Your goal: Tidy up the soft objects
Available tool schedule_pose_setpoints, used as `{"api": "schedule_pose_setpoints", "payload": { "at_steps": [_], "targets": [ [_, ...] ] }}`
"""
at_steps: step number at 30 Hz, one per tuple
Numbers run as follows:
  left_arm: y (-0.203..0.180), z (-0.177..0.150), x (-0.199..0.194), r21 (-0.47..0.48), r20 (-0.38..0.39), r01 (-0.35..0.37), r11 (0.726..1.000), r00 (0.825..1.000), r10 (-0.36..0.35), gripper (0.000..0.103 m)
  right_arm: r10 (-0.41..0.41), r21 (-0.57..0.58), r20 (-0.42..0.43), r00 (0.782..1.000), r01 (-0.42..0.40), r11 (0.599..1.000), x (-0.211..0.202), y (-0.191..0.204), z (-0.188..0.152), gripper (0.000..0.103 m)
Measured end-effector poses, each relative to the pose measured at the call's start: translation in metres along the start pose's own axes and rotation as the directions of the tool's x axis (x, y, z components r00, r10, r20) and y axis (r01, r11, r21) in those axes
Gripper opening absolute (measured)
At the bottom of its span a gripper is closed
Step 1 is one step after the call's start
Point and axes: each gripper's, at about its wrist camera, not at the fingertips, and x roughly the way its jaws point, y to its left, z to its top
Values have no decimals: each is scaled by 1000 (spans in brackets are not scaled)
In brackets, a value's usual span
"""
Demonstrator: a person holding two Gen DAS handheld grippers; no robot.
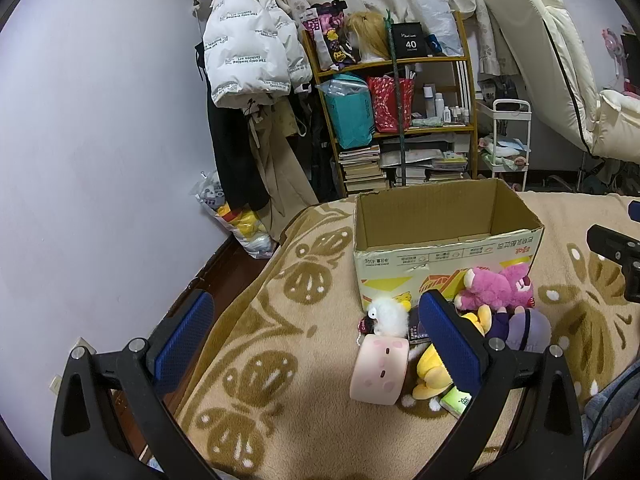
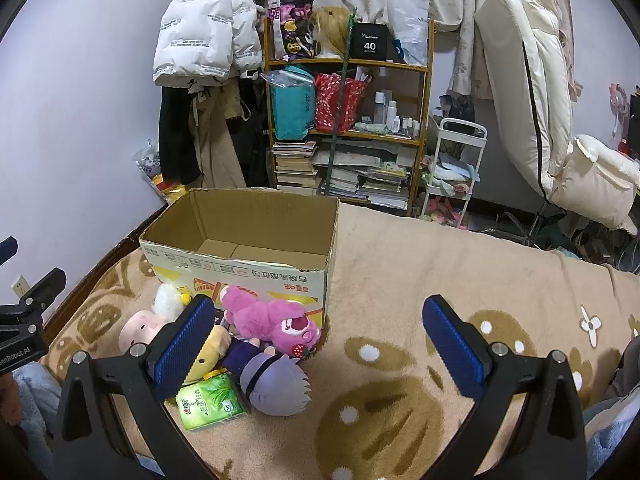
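The right gripper hung wide open with nothing held while the pink plush bear, left of centre against the cardboard box, looked light and squashy, best pinched across its belly.

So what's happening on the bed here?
A person holds two grippers over a blanket, both open and holding nothing. The left gripper and right gripper hover near a pile of plush toys: a pink bear, a purple-haired doll and others. The cardboard box behind them looks empty; nothing is packed yet.
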Motion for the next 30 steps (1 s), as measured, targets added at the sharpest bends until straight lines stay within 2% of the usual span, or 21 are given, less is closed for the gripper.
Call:
{"api": "schedule_pose_setpoints", "payload": {
  "at_steps": [17,25,30],
  "targets": [
    [-2,-3,7,21,-34,10,1000,999,-9,101,7,3,-11,1000,-7,1000,2,-2,-2,103],
    [3,-3,35,12,-141,36,999,989,-34,101,44,58,-33,998,-42,997,13,-10,-7,103],
    [3,-7,63,3,-224,42,999,974,-41,101,43,65,-64,997,-38,997,29,-9,-6,103]
  ]
}}
